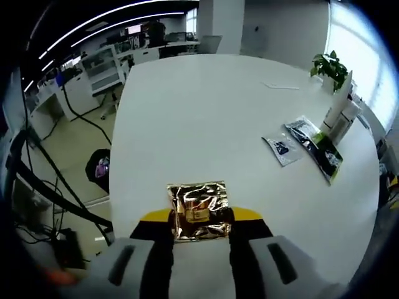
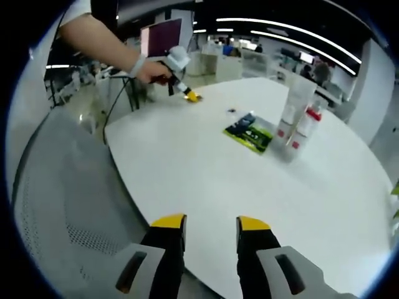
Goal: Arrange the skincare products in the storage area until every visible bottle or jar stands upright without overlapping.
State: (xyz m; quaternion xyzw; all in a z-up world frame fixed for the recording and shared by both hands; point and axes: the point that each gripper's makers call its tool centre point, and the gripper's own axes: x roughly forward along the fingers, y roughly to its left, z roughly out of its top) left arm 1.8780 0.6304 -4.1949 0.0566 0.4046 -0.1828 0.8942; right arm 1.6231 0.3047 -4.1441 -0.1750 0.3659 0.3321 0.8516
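A: Table (image 1: 206, 118) – white, rounded edge, top mostly bare.

B: What lies on it?

A: A crinkled gold foil sachet (image 1: 198, 210) at the near edge. Farther off, a small clear packet (image 1: 282, 148) just beside a dark green-and-black sachet (image 1: 317, 148), both flat. Past them two white tubes (image 1: 340, 111) stand upright, close together. A potted plant (image 1: 329, 67) stands at the far rim.

B: Anything else?

A: A thin pale strip (image 1: 280, 86), too small to identify.

Bright, even light comes from long ceiling strip lights (image 1: 118, 15) and a washed-out window (image 1: 358, 43). The white worktop (image 1: 206, 118) glares softly and shadows stay faint. The gold foil sachet (image 1: 198, 210) glints. Fisheye bending curves the edges, and the far room is soft.
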